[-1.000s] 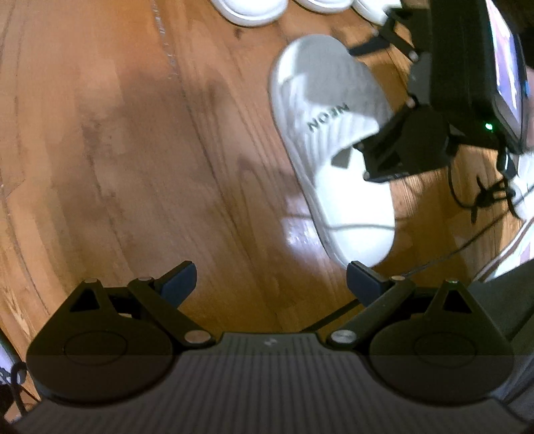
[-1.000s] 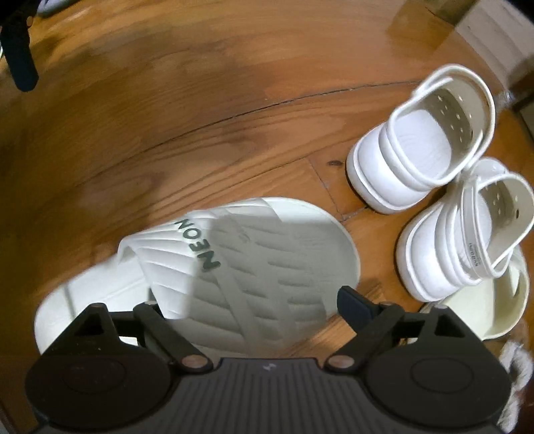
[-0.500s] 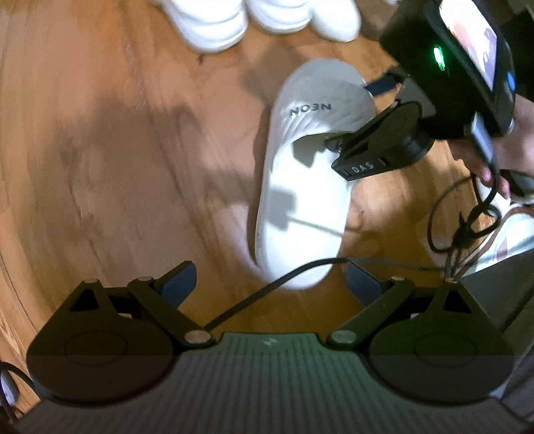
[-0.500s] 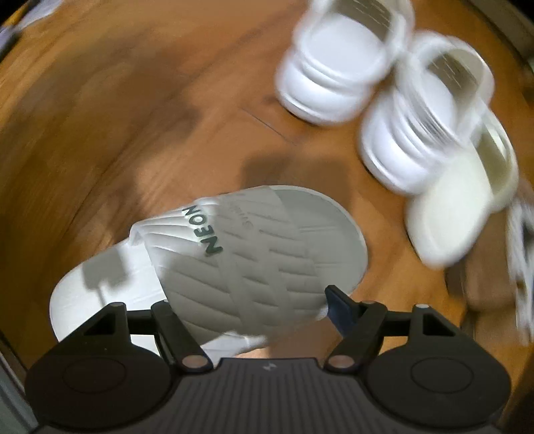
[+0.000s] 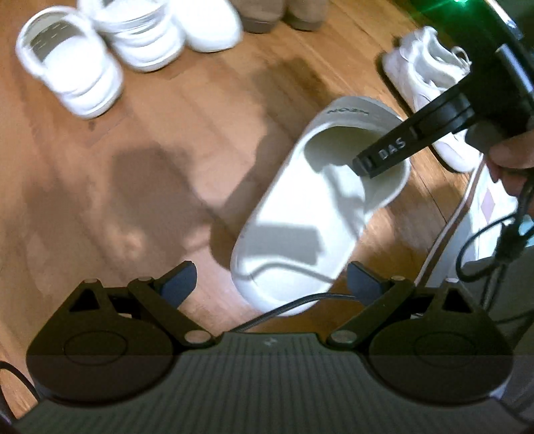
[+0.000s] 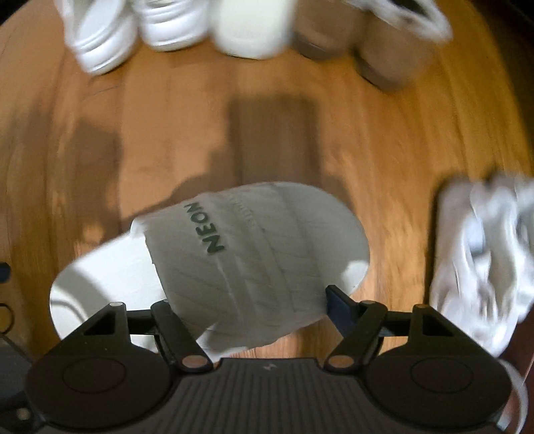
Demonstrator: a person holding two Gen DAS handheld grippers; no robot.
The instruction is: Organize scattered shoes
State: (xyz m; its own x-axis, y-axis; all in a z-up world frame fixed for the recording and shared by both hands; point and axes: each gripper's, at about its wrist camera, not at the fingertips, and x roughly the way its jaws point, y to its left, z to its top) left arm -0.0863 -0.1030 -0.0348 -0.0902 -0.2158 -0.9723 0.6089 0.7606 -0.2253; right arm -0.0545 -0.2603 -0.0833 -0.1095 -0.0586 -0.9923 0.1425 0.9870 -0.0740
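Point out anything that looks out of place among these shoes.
The white NEON slide is off the floor, tilted, its strap clamped in the right gripper, away from the shoe row. A white sneaker sits alone, angled off that row.

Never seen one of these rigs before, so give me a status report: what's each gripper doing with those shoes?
Right gripper shut on NEON slide, carrying it off the floor. Left gripper open, empty. Row of shoes ahead; white sneaker to the right, apart.

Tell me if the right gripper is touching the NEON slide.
Touching. The left wrist view shows a right gripper finger under the slide's strap; the right wrist view shows the strap filling its jaws.
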